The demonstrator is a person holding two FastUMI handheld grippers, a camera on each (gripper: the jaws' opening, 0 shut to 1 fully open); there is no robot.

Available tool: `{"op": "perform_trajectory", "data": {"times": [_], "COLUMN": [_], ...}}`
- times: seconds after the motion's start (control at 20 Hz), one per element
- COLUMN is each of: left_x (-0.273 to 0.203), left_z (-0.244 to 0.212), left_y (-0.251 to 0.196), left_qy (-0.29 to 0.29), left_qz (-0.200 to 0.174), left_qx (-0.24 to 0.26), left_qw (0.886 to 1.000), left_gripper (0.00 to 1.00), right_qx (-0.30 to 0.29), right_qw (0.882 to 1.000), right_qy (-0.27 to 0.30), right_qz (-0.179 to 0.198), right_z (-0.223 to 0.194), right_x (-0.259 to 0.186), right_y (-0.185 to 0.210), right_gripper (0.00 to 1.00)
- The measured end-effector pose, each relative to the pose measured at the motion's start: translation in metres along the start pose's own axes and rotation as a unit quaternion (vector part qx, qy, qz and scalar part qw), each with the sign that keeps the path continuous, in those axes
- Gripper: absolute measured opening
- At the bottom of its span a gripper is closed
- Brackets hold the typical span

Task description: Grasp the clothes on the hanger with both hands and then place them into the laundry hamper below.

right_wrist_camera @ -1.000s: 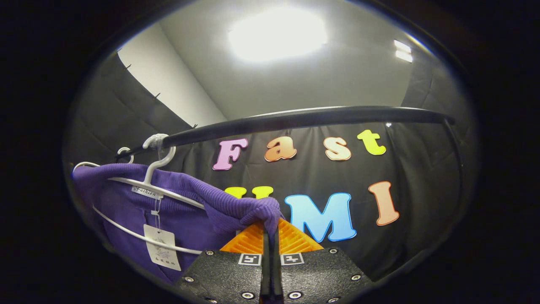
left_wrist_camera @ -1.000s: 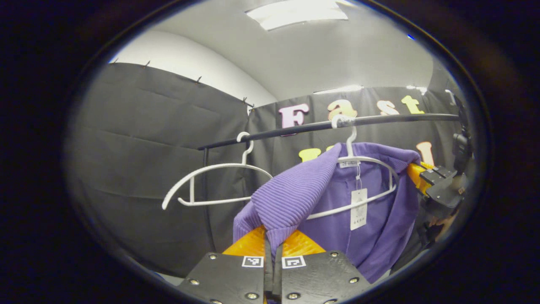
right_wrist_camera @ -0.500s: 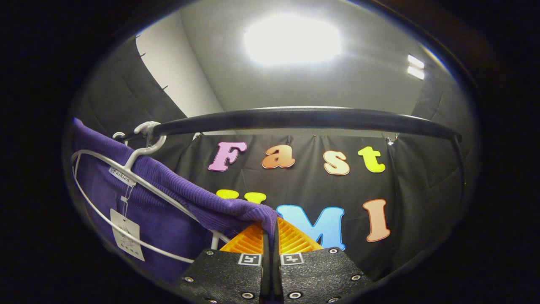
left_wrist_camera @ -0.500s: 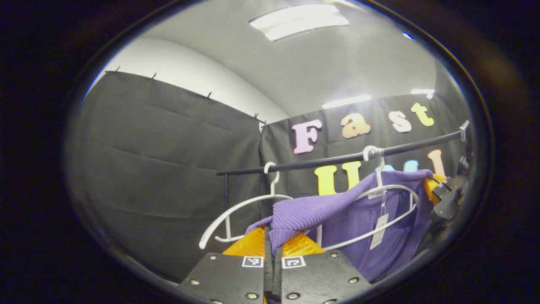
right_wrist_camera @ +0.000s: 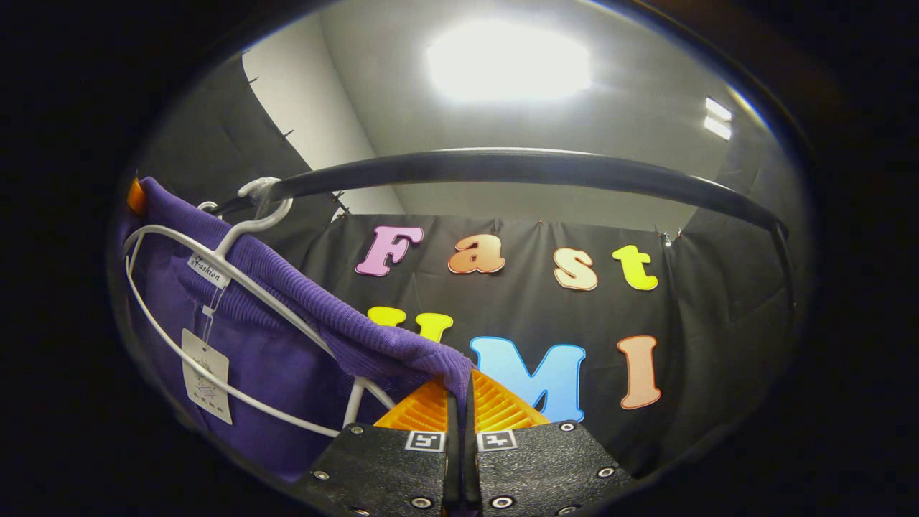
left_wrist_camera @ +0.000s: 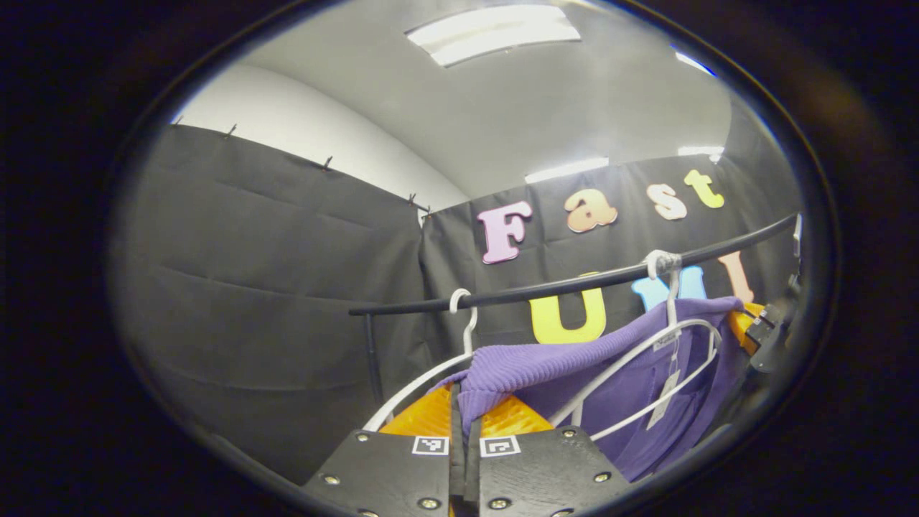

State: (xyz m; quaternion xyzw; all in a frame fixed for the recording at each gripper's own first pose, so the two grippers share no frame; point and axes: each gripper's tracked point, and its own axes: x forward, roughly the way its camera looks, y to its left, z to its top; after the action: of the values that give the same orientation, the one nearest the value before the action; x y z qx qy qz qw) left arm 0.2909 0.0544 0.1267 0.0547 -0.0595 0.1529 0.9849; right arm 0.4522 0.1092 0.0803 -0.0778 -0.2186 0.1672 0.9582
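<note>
Both clenched on the purple sweater [left_wrist_camera: 574, 366]: left gripper [left_wrist_camera: 464, 420] and right gripper [right_wrist_camera: 459, 398] each pinching a shoulder (fabric between orange fingers), draped over white hanger [right_wrist_camera: 237, 287] under the black rail [right_wrist_camera: 517, 161].

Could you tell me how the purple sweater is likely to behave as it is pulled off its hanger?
Probably floppy: the purple sweater stretches and drapes between the left gripper and right gripper. Its ribbed knit likely grips rather than slips. It may snag on the white hanger.
</note>
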Motion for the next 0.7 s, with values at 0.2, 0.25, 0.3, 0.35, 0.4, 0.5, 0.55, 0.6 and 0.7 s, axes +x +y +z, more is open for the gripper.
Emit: {"op": "perform_trajectory", "data": {"times": [0.2,0.25,0.3,0.35,0.4,0.5,0.55,0.6,0.7], "left_x": [0.021,0.027,0.031,0.034,0.039,0.043,0.042,0.041,0.042], "left_z": [-0.015,-0.021,-0.026,-0.034,-0.042,-0.053,-0.056,-0.058,-0.06], "left_y": [-0.004,-0.004,-0.007,-0.011,-0.017,-0.024,-0.023,-0.023,-0.023], "left_qy": [0.015,0.019,0.024,0.031,0.038,0.047,0.047,0.047,0.05], "left_qz": [-0.044,-0.052,-0.058,-0.064,-0.071,-0.083,-0.088,-0.093,-0.102], "left_qx": [0.028,0.03,0.033,0.032,0.028,0.015,0.006,-0.001,-0.017], "left_qw": [0.999,0.998,0.998,0.997,0.996,0.995,0.995,0.995,0.993], "left_gripper": [0.05,0.05,0.05,0.0,0.05,0.06,0.06,0.06,0.06], "right_qx": [0.004,0.003,0.001,-0.001,-0.001,-0.003,-0.005,-0.005,0.008], "right_qw": [1.0,1.0,0.999,0.999,0.999,0.999,0.999,0.999,0.999], "right_qy": [0.019,0.024,0.028,0.032,0.036,0.04,0.04,0.04,0.041], "right_qz": [-0.01,-0.012,-0.015,-0.018,-0.022,-0.028,-0.029,-0.03,-0.031], "right_z": [-0.008,-0.011,-0.014,-0.017,-0.023,-0.027,-0.028,-0.028,-0.032], "right_x": [-0.004,-0.005,-0.004,-0.002,0.004,0.006,0.005,0.004,0.012], "right_y": [-0.001,-0.001,-0.002,-0.004,-0.005,-0.006,-0.005,-0.004,-0.002], "right_gripper": [0.02,0.02,0.02,0.02,0.02,0.02,0.02,0.02,0.02]}}
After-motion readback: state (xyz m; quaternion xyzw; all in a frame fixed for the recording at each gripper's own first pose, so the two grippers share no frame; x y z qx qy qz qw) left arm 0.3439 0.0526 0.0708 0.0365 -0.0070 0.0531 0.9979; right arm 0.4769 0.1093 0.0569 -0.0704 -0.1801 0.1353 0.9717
